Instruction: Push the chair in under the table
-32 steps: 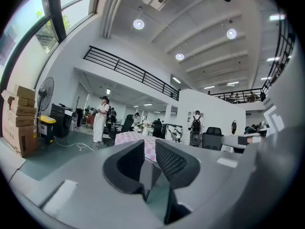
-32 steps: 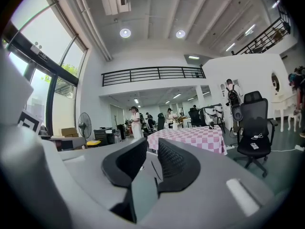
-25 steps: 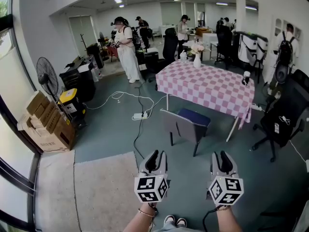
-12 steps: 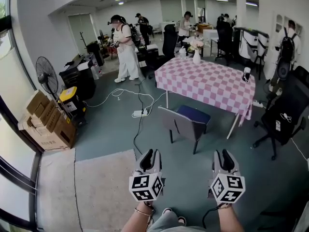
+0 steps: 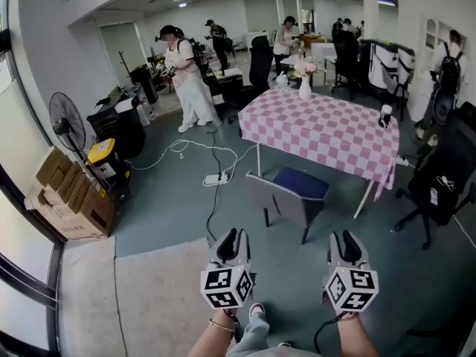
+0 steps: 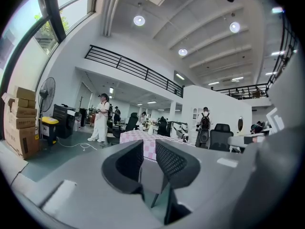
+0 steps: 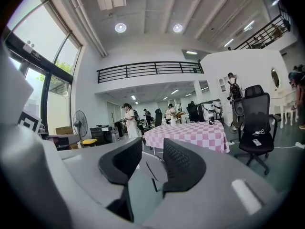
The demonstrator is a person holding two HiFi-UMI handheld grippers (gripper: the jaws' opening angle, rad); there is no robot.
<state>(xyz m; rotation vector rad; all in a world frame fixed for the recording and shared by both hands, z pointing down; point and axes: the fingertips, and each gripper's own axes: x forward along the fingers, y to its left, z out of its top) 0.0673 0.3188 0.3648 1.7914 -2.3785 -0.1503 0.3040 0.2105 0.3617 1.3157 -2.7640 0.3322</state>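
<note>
The chair (image 5: 286,195), with a grey back and a blue seat, stands on the floor pulled out from the table (image 5: 327,129), its back toward me. A pink checked cloth covers the table, which also shows in the left gripper view (image 6: 138,137) and the right gripper view (image 7: 190,132). My left gripper (image 5: 230,240) is held level, short of the chair and to its left. Its jaws are closing with nothing between them (image 6: 148,151). My right gripper (image 5: 346,244) is open and empty (image 7: 151,156), short of the chair's right side. Neither touches the chair.
A black office chair (image 5: 439,188) stands right of the table. Cables and a power strip (image 5: 216,177) lie on the floor left of the chair. Cardboard boxes (image 5: 71,199) and a fan (image 5: 65,125) line the left wall. A person in white (image 5: 190,88) stands beyond. A vase (image 5: 305,88) sits on the table.
Both grippers and the view have moved forward toward the chair, which now looks a little nearer. The person in white has shifted left.
</note>
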